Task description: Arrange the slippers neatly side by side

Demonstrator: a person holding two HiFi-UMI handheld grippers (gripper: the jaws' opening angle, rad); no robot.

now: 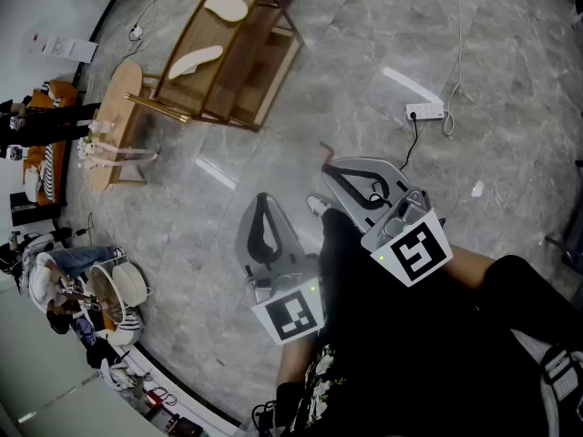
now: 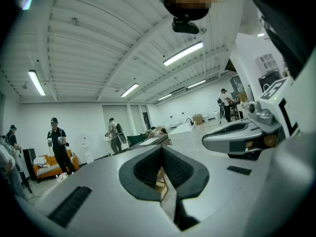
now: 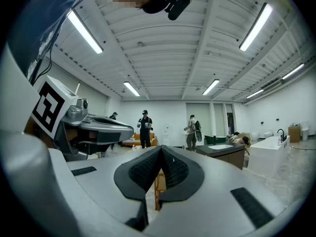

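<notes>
Two slippers lie on a wooden rack point(image 1: 273, 57) at the top of the head view, well away from both grippers. The far slipper point(image 1: 226, 7) shows as a pale cream, rounded oval. The near slipper point(image 1: 194, 62) is the same cream colour but looks longer and narrower, and it lies at a slant. They are apart, one beyond the other along the rack, and point different ways rather than lying side by side. Which tier each one rests on cannot be told.

The left gripper point(image 1: 262, 198) is held low over the grey marble floor point(image 1: 364, 44). Its own view shows the ribbed black pads clenched together with nothing between them point(image 2: 161, 149). The right gripper point(image 1: 330, 167) is just beside it and a little farther forward. It is clenched and empty as well, the pads meeting in a tight seam point(image 3: 160, 149). Each gripper shows in the other's view, the right gripper at the right edge point(image 2: 237, 139) and the left gripper at the left edge point(image 3: 94, 127).

A white power strip point(image 1: 425, 111) lies on the floor to the right of the rack, and a small wooden table point(image 1: 114, 121) stands to its left
</notes>
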